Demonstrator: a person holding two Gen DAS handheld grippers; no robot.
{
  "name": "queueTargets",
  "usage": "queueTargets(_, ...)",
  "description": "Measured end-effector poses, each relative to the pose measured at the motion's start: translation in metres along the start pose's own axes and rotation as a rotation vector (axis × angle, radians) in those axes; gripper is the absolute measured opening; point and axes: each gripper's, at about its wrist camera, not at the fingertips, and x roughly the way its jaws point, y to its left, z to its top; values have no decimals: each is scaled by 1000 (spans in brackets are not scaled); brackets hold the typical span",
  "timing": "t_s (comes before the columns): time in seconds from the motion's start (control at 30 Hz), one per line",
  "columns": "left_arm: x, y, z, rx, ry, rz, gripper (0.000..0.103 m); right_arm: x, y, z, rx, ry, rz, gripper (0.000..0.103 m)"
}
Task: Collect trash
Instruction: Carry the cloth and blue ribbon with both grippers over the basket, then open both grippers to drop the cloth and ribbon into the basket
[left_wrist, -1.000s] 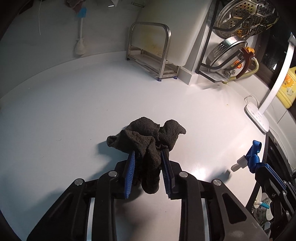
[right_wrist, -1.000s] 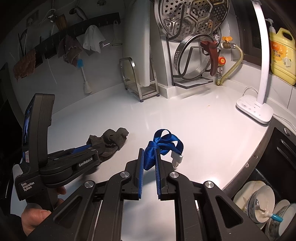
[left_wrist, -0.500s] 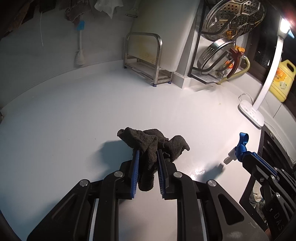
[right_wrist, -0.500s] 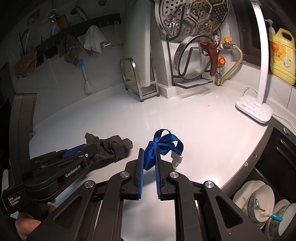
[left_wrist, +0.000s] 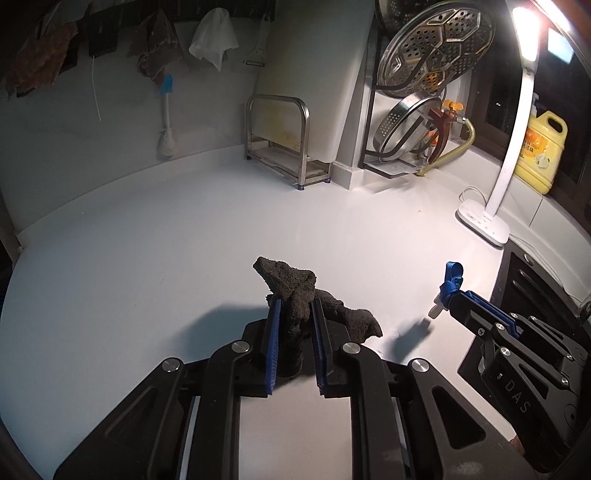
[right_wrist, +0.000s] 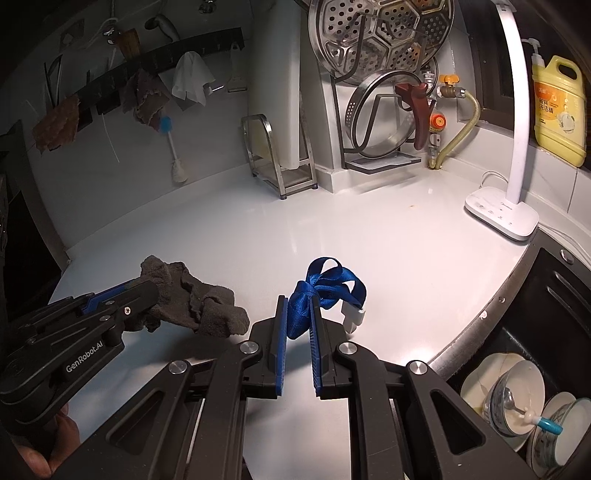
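1. The left tongs (left_wrist: 293, 317), low in the middle of the frame, pinch a dark rag (left_wrist: 295, 295) that looks lifted clear of the white table (left_wrist: 147, 258); one end sticks up past the tips, the rest droops to the right.
2. The right tongs (right_wrist: 298, 310) pinch a blue strap (right_wrist: 325, 286), its white clip (right_wrist: 352, 317) dangling just right of the tips.
3. Both scraps are already gripped, side by side, rag to the left of the strap.
4. No bin shows in either view, so I judge the carry turns on finding one.
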Motion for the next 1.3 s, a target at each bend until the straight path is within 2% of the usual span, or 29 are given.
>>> queueTargets(0.27,-26,1,-16,6,3,-8,16,-19,0,-20,11,23,4,11)
queueTargets(0.67,-86,3,-41,9,-27,-21,15,-66,15,-53,18,26,10,11)
queueTargets(0.93,-122,4,-79,13,-16,-32,15,-106,33,-82,9,28,15,11)
queueTargets(1.3,-158,3,-137,28,15,-54,15,-141,48,-143,28,66,30,11)
